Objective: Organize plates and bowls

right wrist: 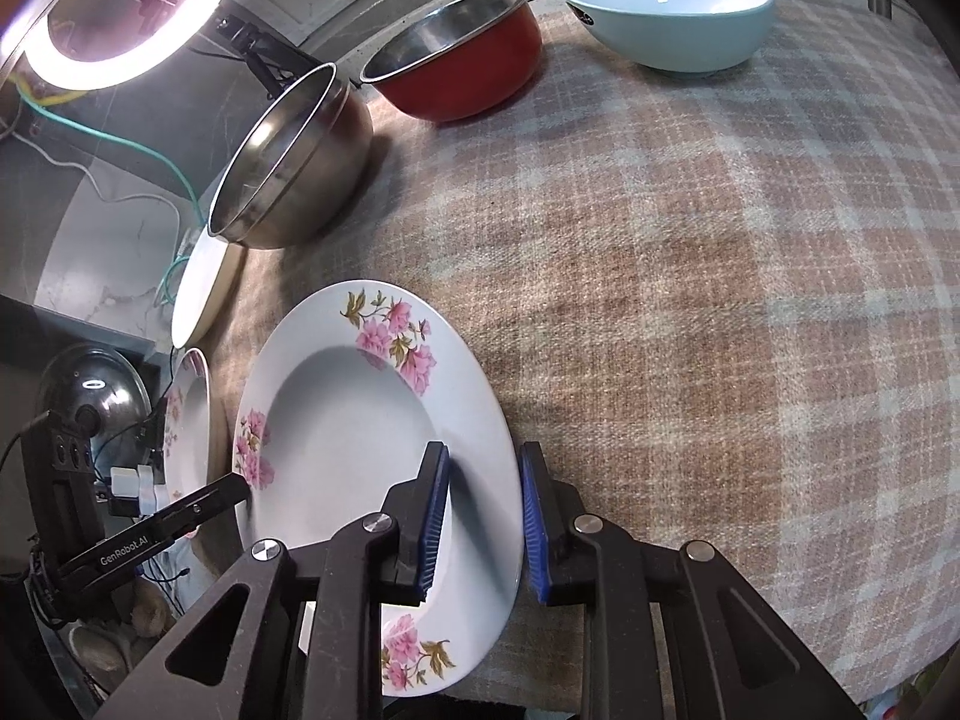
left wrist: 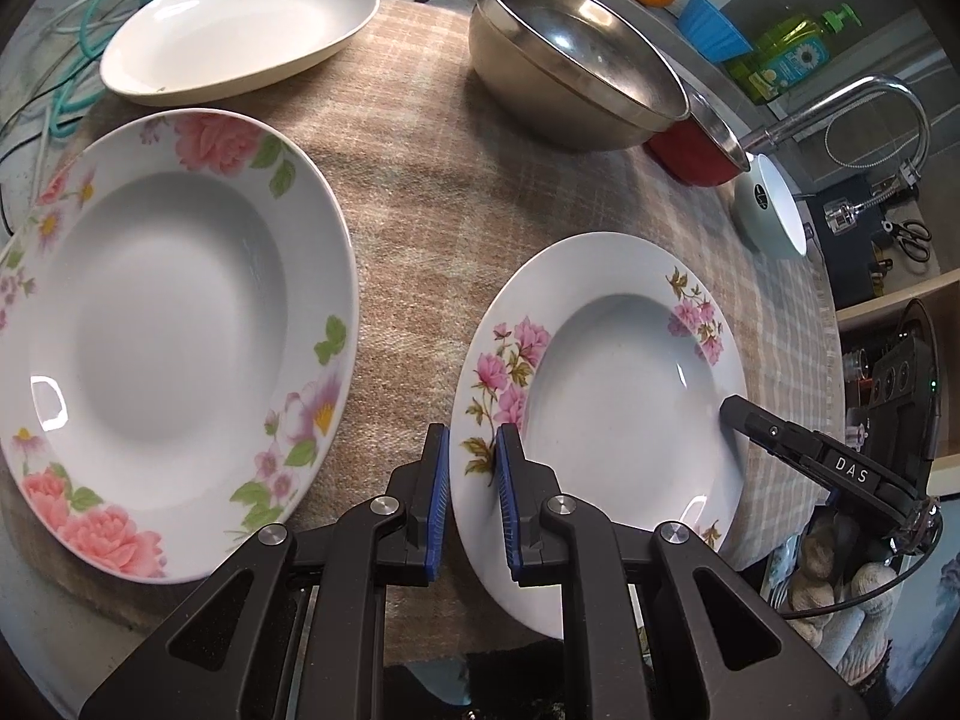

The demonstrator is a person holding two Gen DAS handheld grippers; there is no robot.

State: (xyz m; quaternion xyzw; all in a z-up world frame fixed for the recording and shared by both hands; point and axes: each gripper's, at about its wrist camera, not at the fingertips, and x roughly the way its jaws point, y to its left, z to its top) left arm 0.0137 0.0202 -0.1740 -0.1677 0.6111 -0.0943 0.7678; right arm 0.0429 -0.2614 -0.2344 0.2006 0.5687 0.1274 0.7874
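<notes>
Left wrist view, nearest first: the left gripper has its blue pads nearly together on the near rim of the small flowered plate, one pad above the rim and one below. Across that plate, the right gripper straddles the opposite rim in the same way; its pads look closed on the edge, though the outer pad's contact is hard to confirm from this angle. So both tools hold the one plate, which lies on the checked cloth and seems slightly tilted.

Just to its left, apart from it, sits the larger flowered plate, and beyond that a plain white plate. None of the three plates is stacked.

Farther back stand a steel bowl, a red bowl touching or almost touching it, and a pale blue bowl apart from both, none nested.

By my reading the sorting has barely begun: this first plate is only gripped, and all stacking and nesting remain.
</notes>
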